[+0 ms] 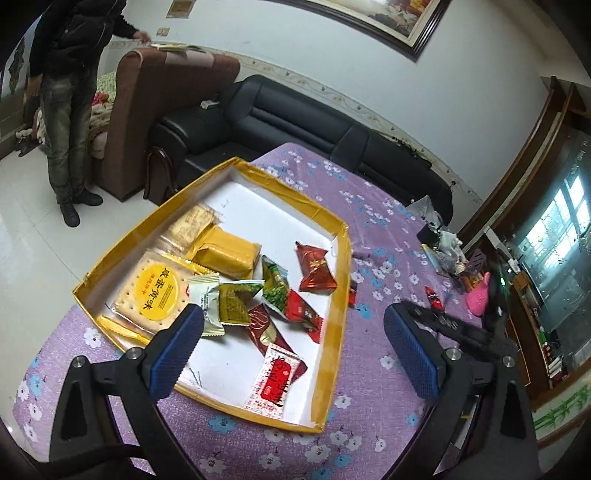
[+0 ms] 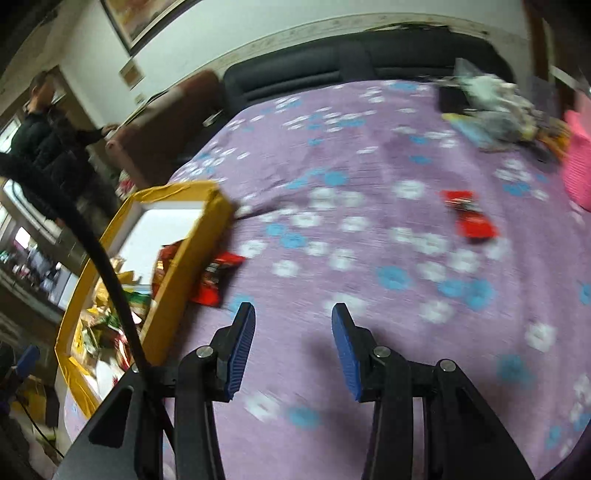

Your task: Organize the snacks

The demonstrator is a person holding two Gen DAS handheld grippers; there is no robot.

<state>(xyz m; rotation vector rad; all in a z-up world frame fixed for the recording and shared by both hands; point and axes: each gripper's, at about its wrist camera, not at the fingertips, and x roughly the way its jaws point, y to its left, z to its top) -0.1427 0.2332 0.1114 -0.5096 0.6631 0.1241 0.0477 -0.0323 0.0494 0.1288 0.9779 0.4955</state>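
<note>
Left gripper (image 1: 291,343) spread wide, nothing between the pads, hanging over the yellow tray (image 1: 334,314) at centre frame, heaped with wrapped snacks (image 1: 225,251). Right gripper (image 2: 291,354) parted, empty, low over the purple tablecloth (image 2: 369,229). Red packet (image 2: 216,278) touching the tray's outer wall at left; another red packet (image 2: 471,219) lying upper right.

One box (image 1: 334,302); two red snacks (image 2: 471,218) outside.

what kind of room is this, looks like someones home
Most likely a home living room: a black leather sofa along the wall, a framed painting above it, and a table under a purple flowered cloth.
</note>
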